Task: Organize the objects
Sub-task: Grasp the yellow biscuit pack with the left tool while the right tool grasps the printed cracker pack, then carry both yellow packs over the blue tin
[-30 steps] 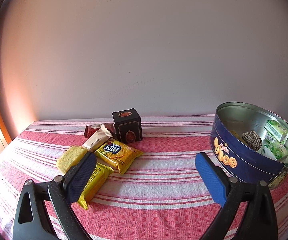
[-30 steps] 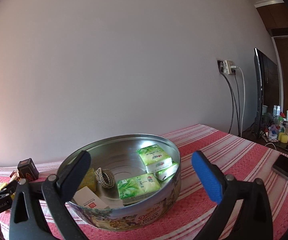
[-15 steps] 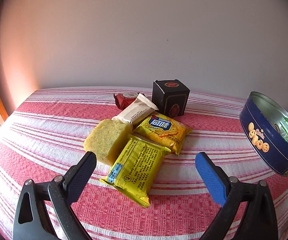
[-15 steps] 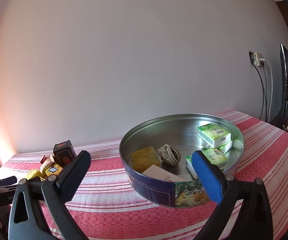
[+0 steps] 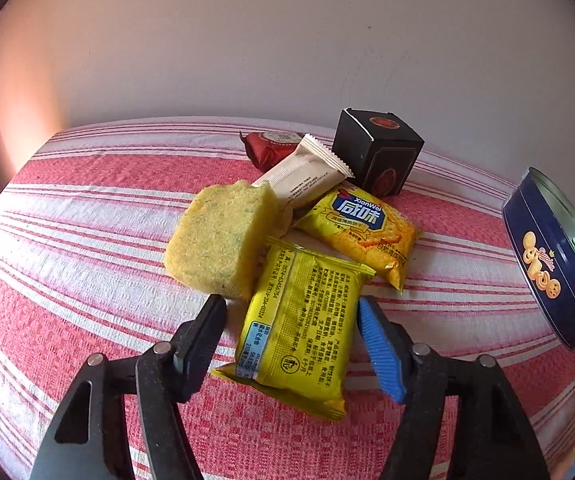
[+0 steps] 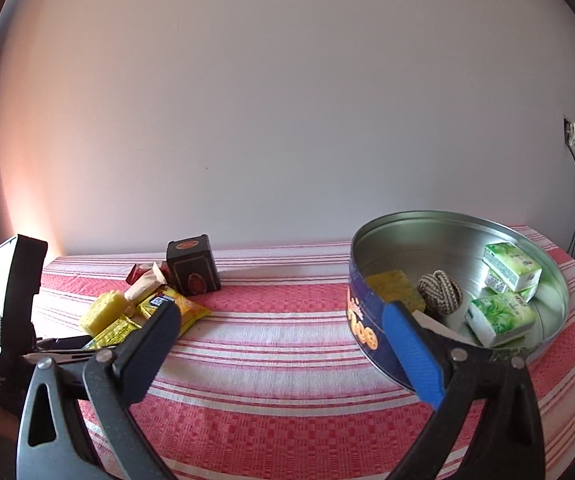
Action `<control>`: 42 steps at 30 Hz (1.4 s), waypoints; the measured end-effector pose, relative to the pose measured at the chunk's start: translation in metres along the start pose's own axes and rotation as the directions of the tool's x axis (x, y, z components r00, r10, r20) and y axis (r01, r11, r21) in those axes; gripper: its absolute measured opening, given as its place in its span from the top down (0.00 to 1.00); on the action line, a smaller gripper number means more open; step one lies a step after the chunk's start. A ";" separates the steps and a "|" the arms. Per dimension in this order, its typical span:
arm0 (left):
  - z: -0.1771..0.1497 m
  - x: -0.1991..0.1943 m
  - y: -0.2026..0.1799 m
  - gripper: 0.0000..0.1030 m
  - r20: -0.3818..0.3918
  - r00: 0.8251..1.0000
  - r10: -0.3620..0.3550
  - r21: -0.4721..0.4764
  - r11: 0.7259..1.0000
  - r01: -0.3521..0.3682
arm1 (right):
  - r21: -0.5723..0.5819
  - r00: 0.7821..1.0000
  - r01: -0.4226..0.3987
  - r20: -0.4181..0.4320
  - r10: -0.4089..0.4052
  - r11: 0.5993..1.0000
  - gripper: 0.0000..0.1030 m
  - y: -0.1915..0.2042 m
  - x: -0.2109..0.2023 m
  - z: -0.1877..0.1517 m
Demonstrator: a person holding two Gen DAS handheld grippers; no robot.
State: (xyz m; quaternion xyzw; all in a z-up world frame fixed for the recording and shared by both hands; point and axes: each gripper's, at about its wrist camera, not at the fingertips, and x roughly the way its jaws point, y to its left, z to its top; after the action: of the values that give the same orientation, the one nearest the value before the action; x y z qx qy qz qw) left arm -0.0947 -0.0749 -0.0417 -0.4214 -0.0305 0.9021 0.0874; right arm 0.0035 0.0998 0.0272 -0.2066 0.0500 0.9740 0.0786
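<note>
In the left wrist view, the left gripper (image 5: 291,318) is spread around the near yellow packet (image 5: 299,332), not yet clamped; closing is needed next. In the right wrist view, the right gripper (image 6: 283,328) is held released near the tin (image 6: 371,320) at right.

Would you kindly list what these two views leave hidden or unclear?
- Red packet: left wrist view, partly covered by the white wrapper.
- Blue tin: left wrist view, contents cut off by the frame edge.
- White card: right wrist view, mostly behind the right hand-held gripper.
</note>
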 end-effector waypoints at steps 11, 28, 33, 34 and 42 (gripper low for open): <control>-0.009 -0.032 0.012 0.49 0.019 1.000 0.012 -0.045 0.999 -0.011 | 0.004 0.975 -0.115 -0.189 0.114 0.993 0.01 0.023 0.060 0.003; 0.015 -0.061 0.074 0.49 0.152 0.979 0.134 -0.197 0.975 -0.102 | -0.222 0.892 -0.312 -0.403 0.204 0.924 0.09 0.090 0.149 0.010; 0.013 -0.056 0.069 0.49 0.141 0.978 0.154 -0.166 0.978 -0.130 | -0.247 0.849 -0.358 -0.488 0.204 0.900 0.19 0.113 0.173 0.003; 0.013 -0.053 0.069 0.49 0.132 0.981 0.146 -0.167 0.978 -0.123 | -0.249 0.833 -0.368 -0.516 0.199 0.896 0.24 0.116 0.179 0.000; 0.008 -0.042 0.058 0.49 0.110 0.980 0.166 -0.128 0.980 -0.151 | -0.229 0.850 -0.337 -0.491 0.191 0.913 0.51 0.107 0.156 -0.007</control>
State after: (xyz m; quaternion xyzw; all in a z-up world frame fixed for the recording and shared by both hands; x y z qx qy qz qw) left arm -0.0824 -0.1390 -0.0120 -0.3720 -0.0555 0.9265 -0.0121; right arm -0.1532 0.0148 -0.0364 -0.4313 -0.0563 0.8943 -0.1047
